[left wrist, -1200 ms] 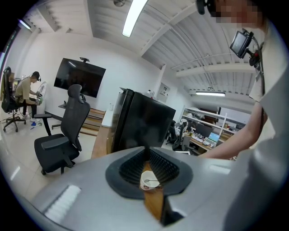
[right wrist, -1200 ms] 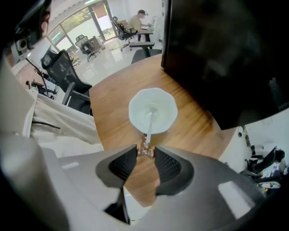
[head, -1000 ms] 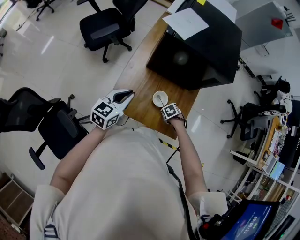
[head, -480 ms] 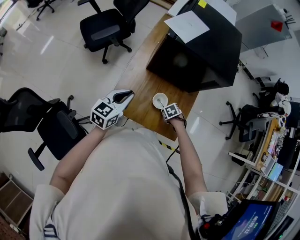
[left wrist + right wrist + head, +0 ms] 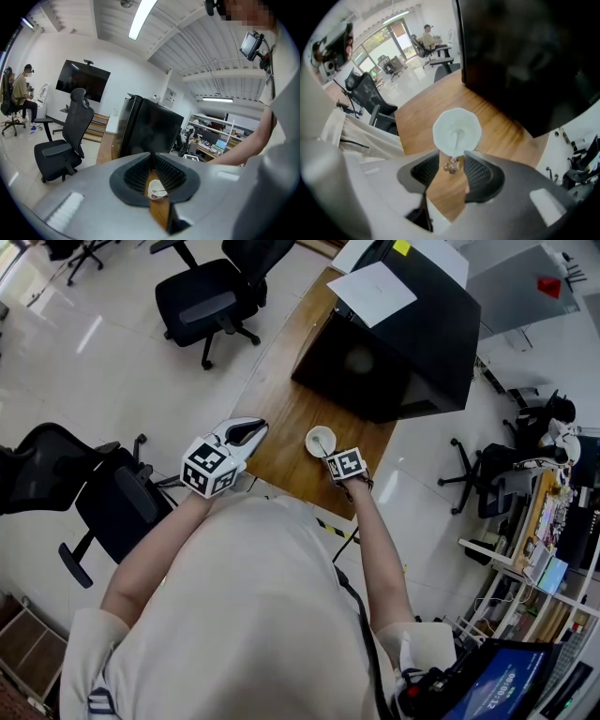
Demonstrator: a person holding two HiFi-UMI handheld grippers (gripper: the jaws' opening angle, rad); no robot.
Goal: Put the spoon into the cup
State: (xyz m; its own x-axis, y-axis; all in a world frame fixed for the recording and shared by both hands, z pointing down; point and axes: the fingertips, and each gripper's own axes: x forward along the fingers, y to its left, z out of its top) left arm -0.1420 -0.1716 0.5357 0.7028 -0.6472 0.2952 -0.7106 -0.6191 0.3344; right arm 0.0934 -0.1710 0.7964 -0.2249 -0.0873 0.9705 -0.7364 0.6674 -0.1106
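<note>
Obs.: the white cup (image 5: 436,129) stands on the wooden counter (image 5: 281,423), toward its near edge. The spoon (image 5: 456,137) is already in it, bowl down. Its stem leans on the near rim and its ornamented handle end sticks up out of the cup.

Right tongs (image 5: 452,162): they point steeply down over the cup and have just been opening. The handle end stands between the pads, but neither pad appears to press on it, so it looks released, not gripped.

Left tongs (image 5: 151,158): tips together, nothing held. They are parked at the counter's left edge, well apart from the cup and aimed level toward it.

Judgement: placing looks done, and the step in hand is the let-go and the withdrawal.

How to do it well:
- Have both pads clear of the handle end before any lift, since the ornament could catch on the ribbed pad.
- Withdraw up along the line of the stem, not sideways. A sideways drag would lever the spoon against the rim.
- The cup looks light and unweighted, so a snag could tip it or skid it toward the edge.
- The left tongs need not come in.
</note>
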